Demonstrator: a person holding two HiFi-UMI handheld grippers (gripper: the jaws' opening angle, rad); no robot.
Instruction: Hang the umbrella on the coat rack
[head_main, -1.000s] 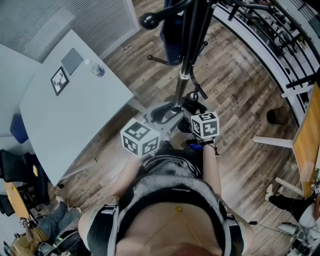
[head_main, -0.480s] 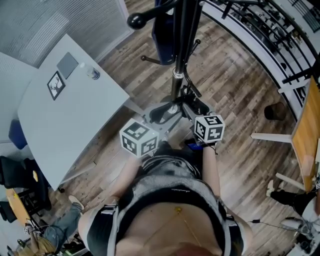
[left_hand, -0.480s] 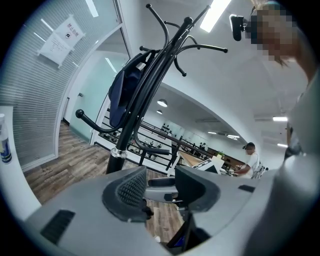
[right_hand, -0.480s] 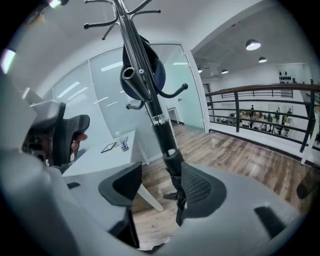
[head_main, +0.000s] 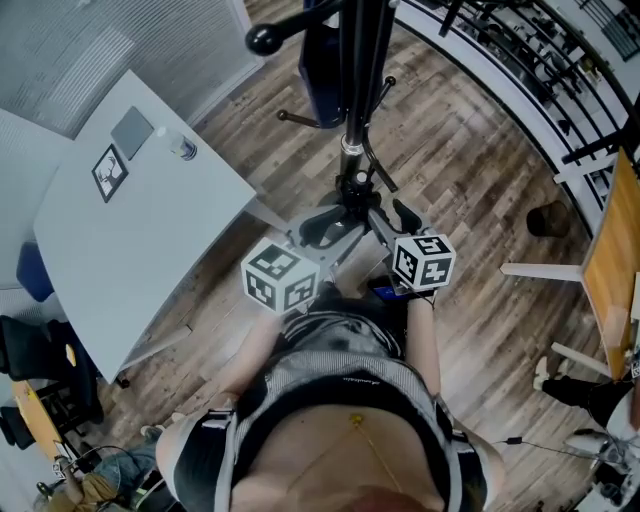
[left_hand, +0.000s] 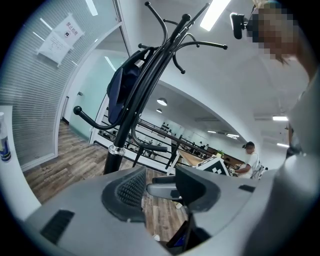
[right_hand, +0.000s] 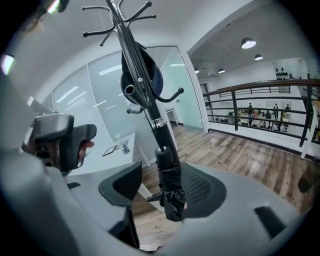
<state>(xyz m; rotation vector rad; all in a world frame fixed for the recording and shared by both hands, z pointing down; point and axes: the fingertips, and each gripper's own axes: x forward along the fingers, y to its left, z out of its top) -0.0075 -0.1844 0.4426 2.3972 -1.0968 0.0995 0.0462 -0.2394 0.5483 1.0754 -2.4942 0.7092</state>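
**Umbrella loose in the right jaws, rack just ahead**

The right gripper (right_hand: 162, 188) is pointing at the rack (right_hand: 154, 112). Its jaws are standing wide apart and have just been closing a little.

The umbrella (right_hand: 171, 182), black and folded, is standing upright between them. It is leaning on the ribbed pad at the right of the right gripper view. A clear gap is showing on its other side, so the jaws are not pinching it. Its round top is rising above the jaws and lining up with the rack pole beyond. A small tab is sticking out low on the gap side.

The left gripper (left_hand: 161, 197) is holding its jaws partway apart. A short grey bar (left_hand: 159, 190) is showing across the gap. I cannot tell whether it is sitting between the jaws or lying beyond them. The rack pole is climbing up and to the left past these jaws.

In the head view both grippers are sitting side by side in front of the person. Both sets of jaws are angling in toward the lower pole.

A dark blue bag (right_hand: 156, 78) is hanging on the rack, high above both sets of jaws. The white counter (head_main: 130, 240) is lying well off to the outer side of the left jaws, with a bottle (head_main: 183, 148) standing on it.
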